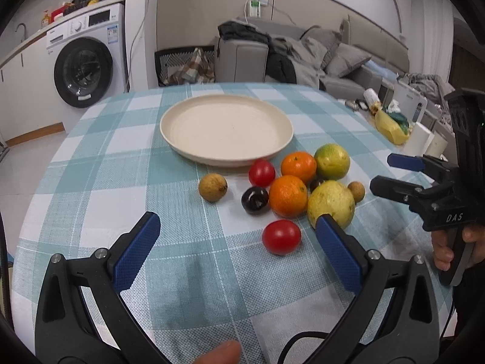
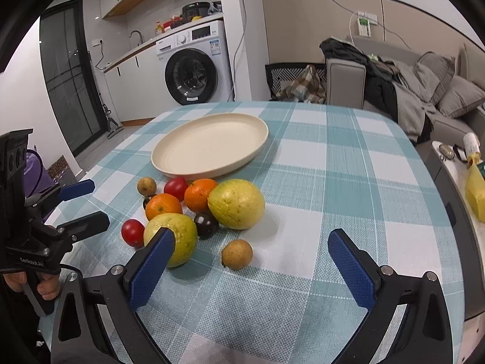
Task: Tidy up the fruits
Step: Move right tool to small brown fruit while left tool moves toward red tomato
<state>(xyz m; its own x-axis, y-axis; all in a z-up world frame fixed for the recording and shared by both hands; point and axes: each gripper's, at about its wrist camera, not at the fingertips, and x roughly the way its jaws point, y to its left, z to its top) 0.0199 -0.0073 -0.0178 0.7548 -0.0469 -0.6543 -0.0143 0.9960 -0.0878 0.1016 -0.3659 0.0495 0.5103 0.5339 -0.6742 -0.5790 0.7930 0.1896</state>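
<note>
Ten small fruits lie bunched on the teal-and-white checked tablecloth (image 1: 100, 163), just in front of an empty cream plate (image 1: 225, 129) that sits toward the table's far edge. In the left wrist view the cluster runs from a brown longan (image 1: 212, 187) on the left, past a red cherry tomato (image 1: 262, 173) touching the plate's near rim, a dark plum (image 1: 255, 200), two mandarins (image 1: 288, 195) and a greenish orange (image 1: 332, 161), to a yellow-green guava (image 1: 331, 202). A second cherry tomato (image 1: 281, 236) lies alone, nearest the left gripper (image 1: 238, 223), whose blue-padded fingers stand wide apart above the cloth, holding nothing. The right gripper (image 2: 251, 242) hovers at the table's near right, fingers likewise spread and empty, with a second longan (image 2: 236, 254) lying between them on the cloth, untouched. A washing machine (image 2: 194, 66) and a grey sofa (image 2: 439, 97) stand beyond the table
</note>
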